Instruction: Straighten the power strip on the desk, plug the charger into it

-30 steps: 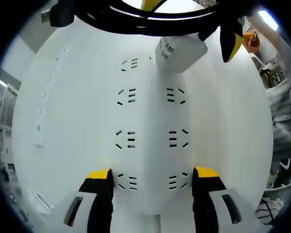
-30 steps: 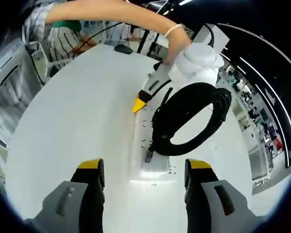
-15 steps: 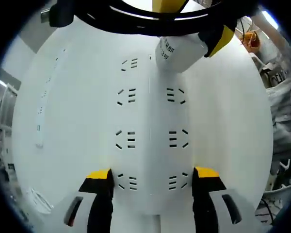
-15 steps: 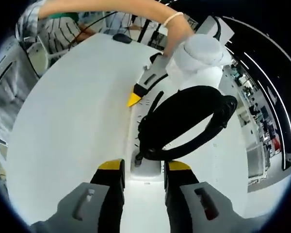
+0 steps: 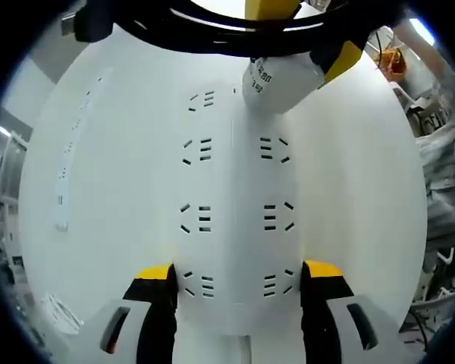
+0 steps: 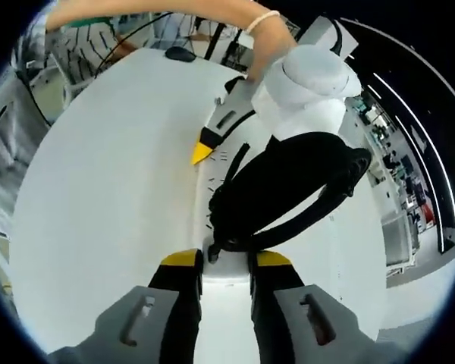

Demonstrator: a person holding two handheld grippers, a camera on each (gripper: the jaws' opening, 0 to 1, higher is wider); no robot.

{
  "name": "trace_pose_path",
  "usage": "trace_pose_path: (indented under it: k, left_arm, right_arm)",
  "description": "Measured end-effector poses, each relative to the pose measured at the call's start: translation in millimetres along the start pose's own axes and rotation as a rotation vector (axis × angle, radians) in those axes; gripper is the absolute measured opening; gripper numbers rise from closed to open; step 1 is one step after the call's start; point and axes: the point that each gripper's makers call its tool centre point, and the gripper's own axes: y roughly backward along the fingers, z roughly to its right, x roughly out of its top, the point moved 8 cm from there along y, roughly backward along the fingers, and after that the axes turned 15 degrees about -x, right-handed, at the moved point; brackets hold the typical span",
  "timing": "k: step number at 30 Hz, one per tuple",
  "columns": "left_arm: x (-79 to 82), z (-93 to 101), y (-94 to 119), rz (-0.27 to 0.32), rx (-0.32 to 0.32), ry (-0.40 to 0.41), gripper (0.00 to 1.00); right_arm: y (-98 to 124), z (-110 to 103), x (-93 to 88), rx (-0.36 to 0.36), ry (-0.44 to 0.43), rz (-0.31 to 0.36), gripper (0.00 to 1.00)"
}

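The white power strip lies flat on the white desk, and my left gripper is shut on its near end, one jaw on each long side. At its far end the white charger sits over a socket, under a coil of black cable, with the right gripper's yellow fingertips on either side of it. In the right gripper view my right gripper is shut on the charger. The cable coil rests on the power strip, and the left gripper's yellow fingertip touches the strip's side.
A person's bare arm reaches across to the left gripper's handle. A dark mouse lies at the desk's far edge. A second long white strip lies along the desk's left side. Chairs and shelving stand beyond the desk.
My right gripper went from open to shut, moving in and closing on the charger. The left gripper and the power strip have stayed put.
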Motion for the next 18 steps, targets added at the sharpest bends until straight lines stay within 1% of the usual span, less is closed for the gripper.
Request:
trace_pose_path:
  k: [1,2,4,5,7,10,13,18]
  left_arm:
    - [0.0,0.0,0,0.000,0.000,-0.001,0.65]
    - [0.1,0.0,0,0.000,0.000,-0.001,0.65]
    - [0.5,0.5,0,-0.004,0.001,-0.002,0.65]
    - [0.5,0.4,0,-0.005,0.000,-0.003,0.65]
    - [0.5,0.1,0,-0.003,-0.001,-0.006,0.65]
    - [1.3,-0.1,0,-0.010,0.000,-0.006,0.65]
    - [1.4,0.3,0,-0.008,-0.001,-0.008,0.65]
    - [0.5,0.4,0,-0.002,-0.002,-0.014,0.65]
  right_arm:
    - [0,1,-1.0,0.005,-0.017,-0.010,0.22]
    - [0,3,-2.7,0.015,-0.056,-0.032,0.22]
    - [-3,9,-3.2,0.037,-0.125,-0.047,0.22]
    - [-4,11,-3.8,0.055,-0.144,-0.058,0.22]
    - [-7,16,-3.7,0.081,-0.145,-0.079,0.21]
    - [-11,18,-1.2,0.097,-0.147,-0.118,0.21]
    - [-11,16,-0.1,0.092,-0.139,-0.146,0.20]
    - [-11,14,2.5,0.081,-0.128,-0.169,0.20]
